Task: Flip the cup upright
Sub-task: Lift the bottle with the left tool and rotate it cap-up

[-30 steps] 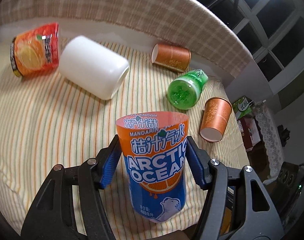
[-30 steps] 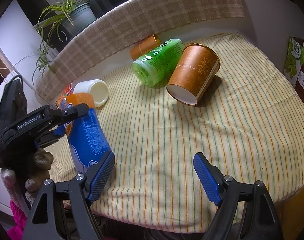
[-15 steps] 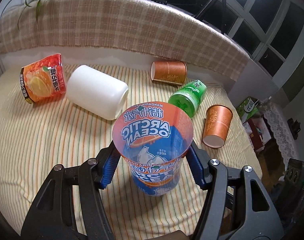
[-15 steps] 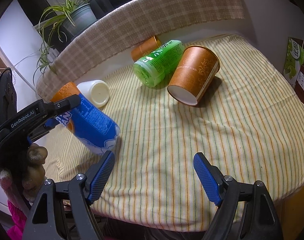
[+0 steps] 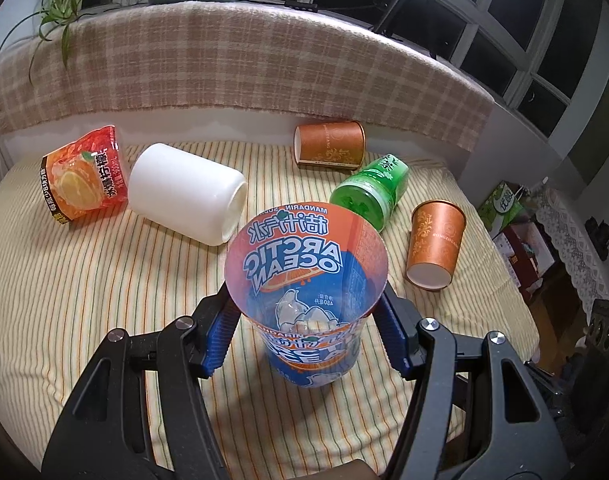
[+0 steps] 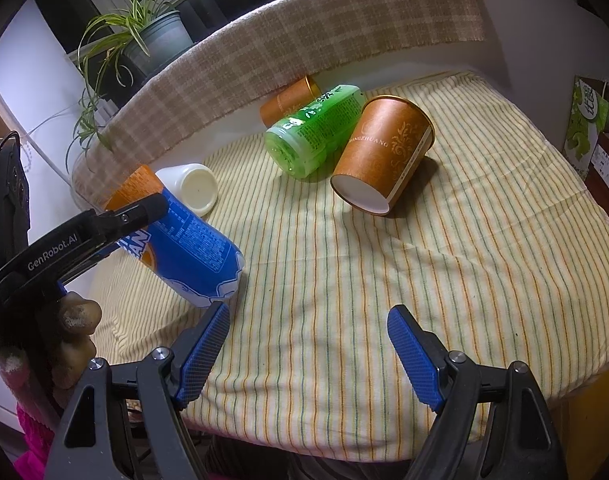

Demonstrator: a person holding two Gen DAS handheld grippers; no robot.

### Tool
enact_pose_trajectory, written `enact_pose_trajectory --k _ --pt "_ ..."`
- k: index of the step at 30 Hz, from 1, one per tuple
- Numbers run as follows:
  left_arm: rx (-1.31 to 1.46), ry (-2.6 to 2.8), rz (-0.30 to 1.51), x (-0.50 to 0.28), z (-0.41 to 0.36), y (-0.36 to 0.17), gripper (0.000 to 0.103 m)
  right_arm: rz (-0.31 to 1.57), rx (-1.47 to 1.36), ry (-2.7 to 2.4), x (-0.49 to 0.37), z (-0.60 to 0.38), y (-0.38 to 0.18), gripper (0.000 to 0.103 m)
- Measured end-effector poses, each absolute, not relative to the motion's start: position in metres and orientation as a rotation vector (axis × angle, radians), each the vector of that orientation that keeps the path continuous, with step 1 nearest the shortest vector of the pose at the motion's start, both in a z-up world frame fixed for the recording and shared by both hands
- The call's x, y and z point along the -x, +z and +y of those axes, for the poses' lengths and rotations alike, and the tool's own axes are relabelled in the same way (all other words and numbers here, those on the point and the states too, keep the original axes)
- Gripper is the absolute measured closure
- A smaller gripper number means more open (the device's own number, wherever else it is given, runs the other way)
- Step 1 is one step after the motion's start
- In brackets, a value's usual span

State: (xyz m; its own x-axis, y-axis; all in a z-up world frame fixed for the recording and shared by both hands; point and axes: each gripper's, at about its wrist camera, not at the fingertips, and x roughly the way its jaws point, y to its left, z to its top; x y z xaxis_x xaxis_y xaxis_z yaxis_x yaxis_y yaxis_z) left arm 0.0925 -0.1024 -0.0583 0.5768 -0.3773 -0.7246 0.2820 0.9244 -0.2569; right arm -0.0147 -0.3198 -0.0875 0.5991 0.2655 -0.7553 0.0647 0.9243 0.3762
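My left gripper (image 5: 306,338) is shut on the blue and orange Arctic Ocean cup (image 5: 304,280). The cup's open mouth faces the left wrist camera and its base points down at the striped cloth. In the right wrist view the same cup (image 6: 184,248) is tilted, base low near the cloth, with the left gripper's finger across it. My right gripper (image 6: 308,352) is open and empty over the front of the table.
On the striped tablecloth (image 5: 84,300) lie a white cup (image 5: 184,196), an orange-label cup (image 5: 82,176), a green bottle (image 5: 368,194) and two brown paper cups (image 5: 330,146) (image 5: 434,244). The table's right edge drops toward boxes (image 5: 516,232).
The left gripper has turned the Arctic Ocean cup over, from mouth away and label upright to mouth toward the camera and base down near the cloth. The right gripper has not moved.
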Motion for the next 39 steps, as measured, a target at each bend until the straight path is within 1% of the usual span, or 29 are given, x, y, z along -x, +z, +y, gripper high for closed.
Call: enact_pose_trajectory --k 21,25,27,30,36,38,39 --pt "0.1 -0.449 0.887 -0.081 -0.113 -0.059 0.037 0.914 -0.374 0.113 0.016 -0.318 -0.081 0.02" --pt "0.101 -0.468 0.891 -0.077 -0.114 -0.06 0.032 0.913 -0.372 0.112 0.017 -0.317 -0.08 0.02" --pt "0.1 -0.478 0.894 -0.076 -0.115 -0.06 0.031 0.912 -0.369 0.111 0.017 -0.317 -0.079 0.02" --pt "0.108 -0.491 0.9 -0.074 -0.113 -0.06 0.025 0.909 -0.365 0.109 0.017 -0.316 -0.078 0.02" --pt "0.117 -0.501 0.914 -0.069 -0.108 -0.061 0.022 0.896 -0.349 0.104 0.019 -0.315 -0.074 0.02" --pt "0.118 -0.496 0.917 -0.068 -0.104 -0.062 0.018 0.892 -0.342 0.103 0.02 -0.313 -0.073 0.02" --pt "0.12 -0.493 0.916 -0.067 -0.101 -0.063 0.017 0.89 -0.341 0.103 0.02 -0.312 -0.073 0.02"
